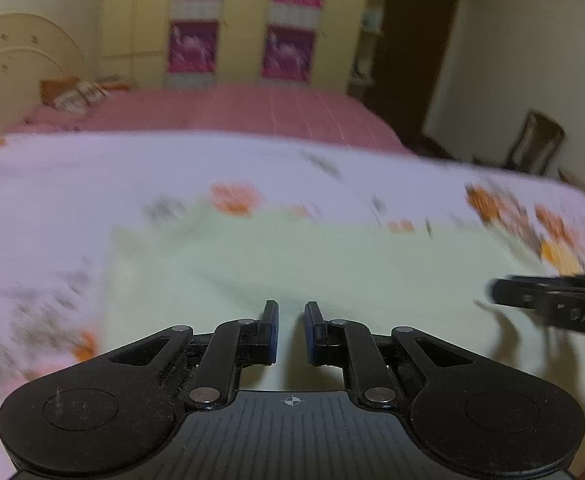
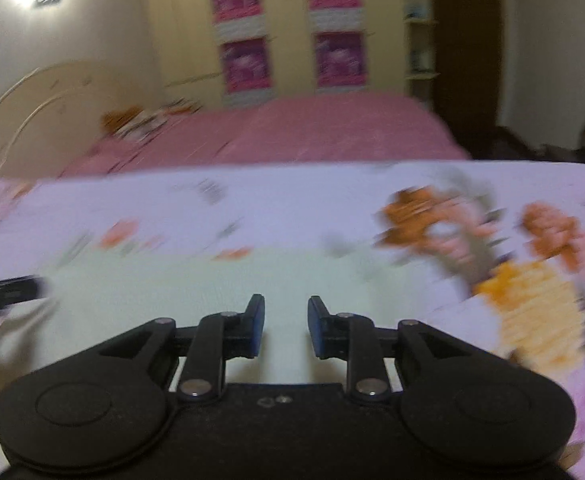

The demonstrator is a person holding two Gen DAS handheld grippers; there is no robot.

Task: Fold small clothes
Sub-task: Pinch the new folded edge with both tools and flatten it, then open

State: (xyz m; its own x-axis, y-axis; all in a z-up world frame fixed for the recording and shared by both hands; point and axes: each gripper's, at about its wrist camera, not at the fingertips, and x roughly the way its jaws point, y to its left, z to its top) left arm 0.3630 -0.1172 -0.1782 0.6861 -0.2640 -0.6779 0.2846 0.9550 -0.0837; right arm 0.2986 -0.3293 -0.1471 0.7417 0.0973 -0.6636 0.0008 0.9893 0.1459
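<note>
Left hand-held gripper [image 1: 291,330] shows a narrow gap between its jaws, and whether it pinches the pale green cloth [image 1: 292,256] under it I cannot tell. Right hand-held gripper [image 2: 285,326] stands a little wider, apparently empty. Best to carry both corners level and together. The cloth lies on a floral sheet [image 1: 172,168]; beyond, a pink bed [image 1: 232,112] and a wardrobe [image 1: 244,20].

The left hand-held gripper [image 1: 291,332] hung over a pale green cloth [image 1: 332,264], its jaws narrowly apart; the cloth lay on a floral sheet [image 1: 92,176]; the right hand-held gripper [image 1: 552,300] entered at the right edge; all was blurred.
</note>
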